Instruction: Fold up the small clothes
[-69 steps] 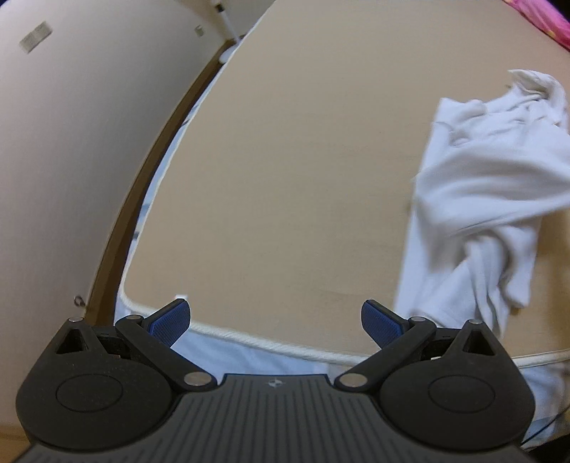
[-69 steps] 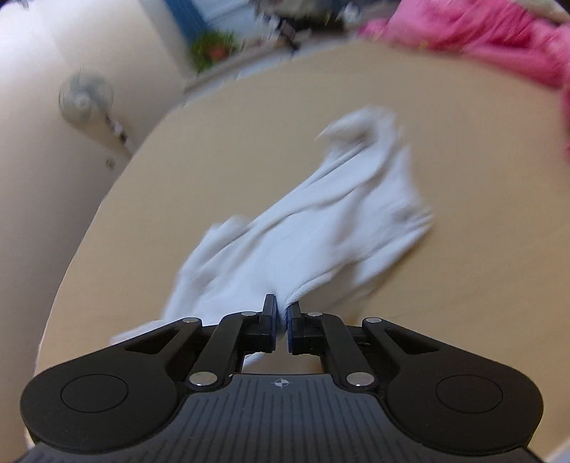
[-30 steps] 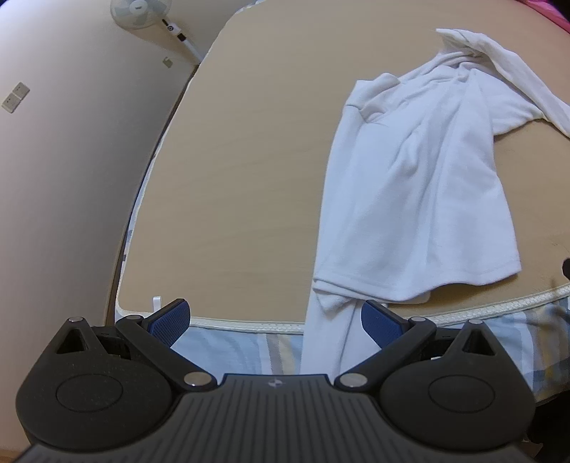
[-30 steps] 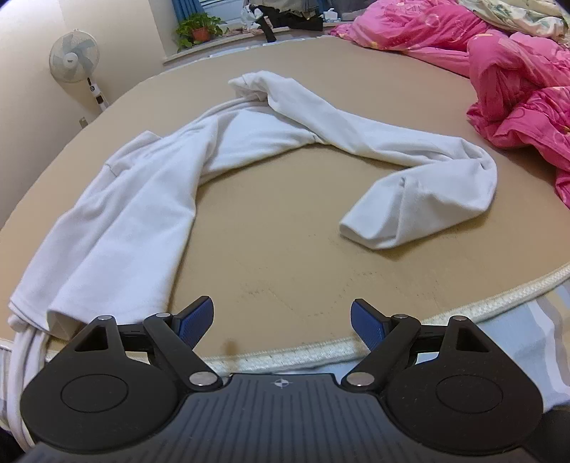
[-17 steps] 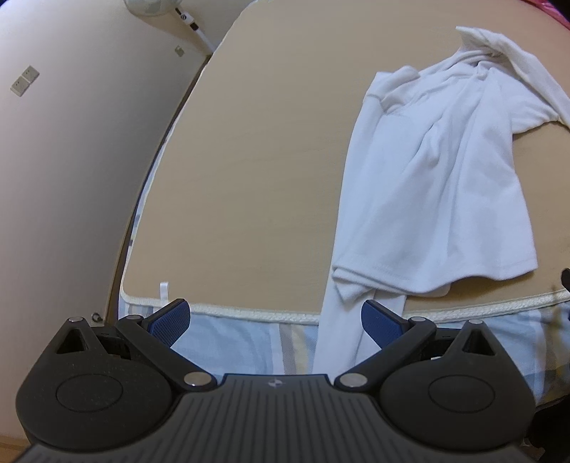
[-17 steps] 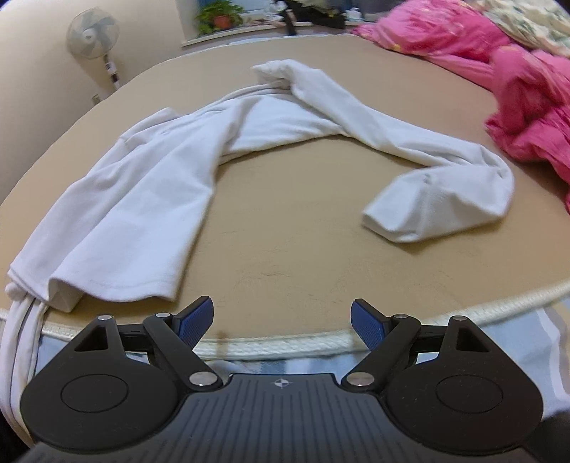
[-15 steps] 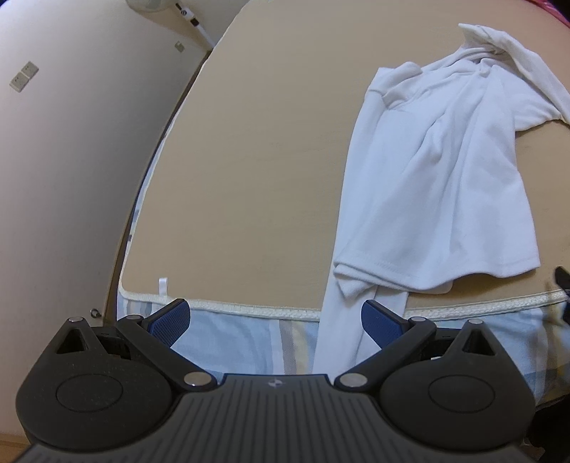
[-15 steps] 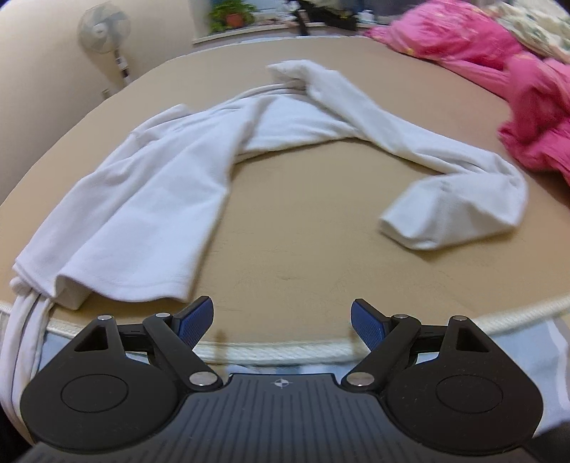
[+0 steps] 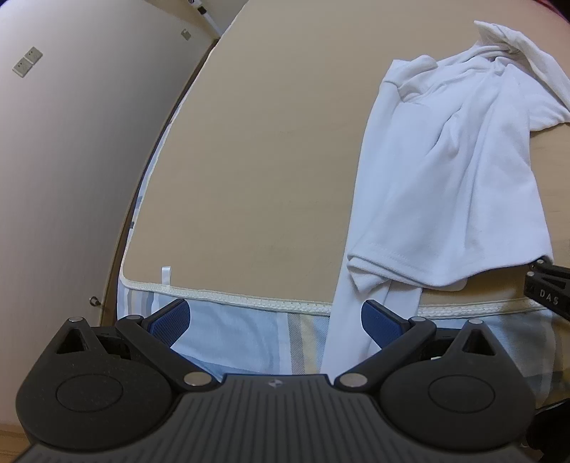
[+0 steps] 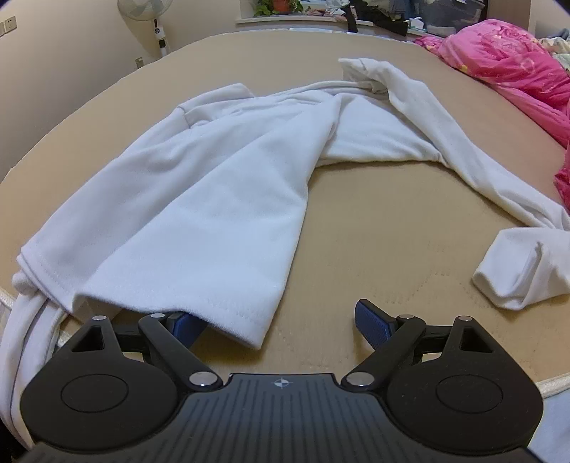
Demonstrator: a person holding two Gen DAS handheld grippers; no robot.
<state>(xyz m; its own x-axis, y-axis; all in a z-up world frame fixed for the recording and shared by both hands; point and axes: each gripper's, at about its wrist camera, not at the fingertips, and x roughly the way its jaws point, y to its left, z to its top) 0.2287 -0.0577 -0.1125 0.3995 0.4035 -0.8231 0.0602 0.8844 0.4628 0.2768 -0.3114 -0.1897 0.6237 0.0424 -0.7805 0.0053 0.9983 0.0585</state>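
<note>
A white long-sleeved shirt (image 10: pixel 221 192) lies crumpled on the tan mattress (image 10: pixel 374 249); it also shows in the left wrist view (image 9: pixel 452 185). One sleeve (image 9: pixel 351 331) hangs over the mattress's front edge, the other sleeve (image 10: pixel 520 270) lies curled at the right. My right gripper (image 10: pixel 276 324) is open at the shirt's hem corner, its left finger tucked under the hem. My left gripper (image 9: pixel 274 320) is open and empty below the mattress edge, the hanging sleeve just inside its right finger.
A pink quilt (image 10: pixel 506 64) is heaped at the back right of the bed. A standing fan (image 10: pixel 149 14) and the wall (image 9: pixel 71 142) are to the left. A striped sheet (image 9: pixel 242 338) covers the mattress side. The right gripper's tip (image 9: pixel 548 288) shows in the left wrist view.
My right gripper has moved left and forward to the shirt's hem, its left finger now under the cloth. My left gripper has shifted slightly, the shirt sitting further right in its view.
</note>
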